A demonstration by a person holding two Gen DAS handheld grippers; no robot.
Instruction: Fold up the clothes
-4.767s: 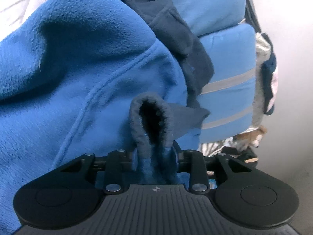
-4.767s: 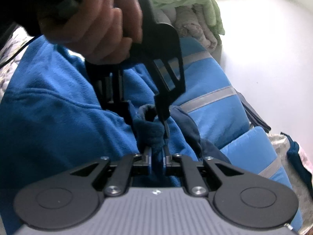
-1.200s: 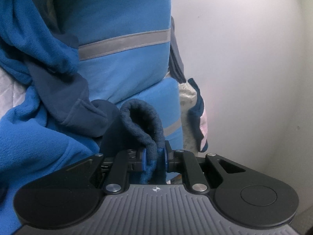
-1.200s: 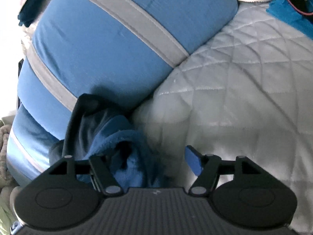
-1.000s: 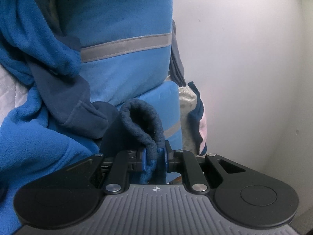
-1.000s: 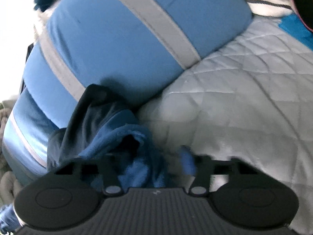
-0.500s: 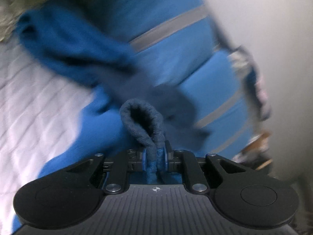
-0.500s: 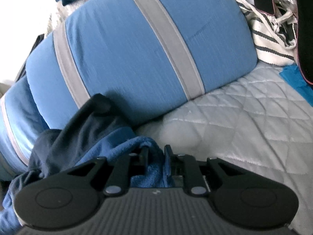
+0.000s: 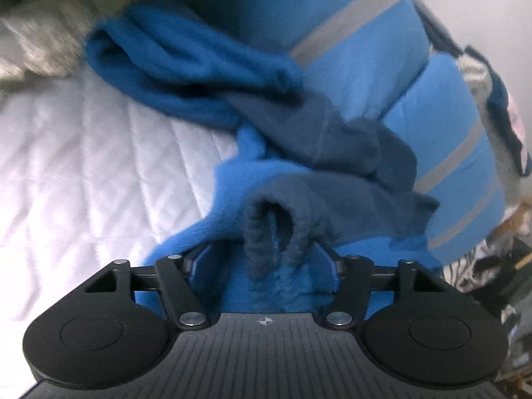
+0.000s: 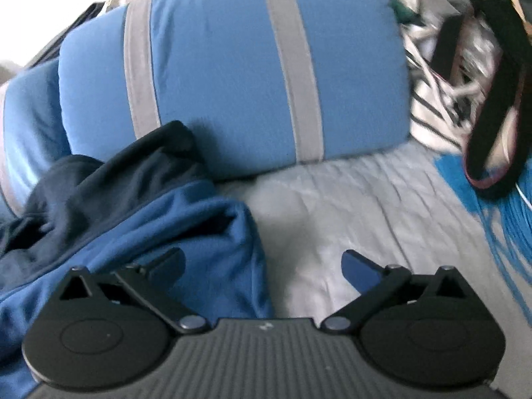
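Observation:
A blue fleece jacket (image 9: 186, 76) with dark navy trim lies bunched on a white quilted bed, against blue pillows. Its navy cuff (image 9: 276, 229) loops up loose between the spread fingers of my left gripper (image 9: 264, 262), which is open. In the right wrist view the same jacket (image 10: 159, 232) lies at the left, with its navy part (image 10: 109, 179) against a pillow. My right gripper (image 10: 262, 262) is open; its left finger rests over the jacket's edge, its right finger over bare quilt.
Two blue pillows with grey stripes (image 10: 232, 76) stand behind the jacket; they also show in the left wrist view (image 9: 382, 50). The quilted bed cover (image 9: 83, 173) spreads to the left. A striped bag with black straps (image 10: 472, 76) and blue cloth (image 10: 505, 206) sit at the right.
Both grippers have opened and let go of the jacket: the left released the navy cuff, the right released the blue edge. The jacket now rests on the bed.

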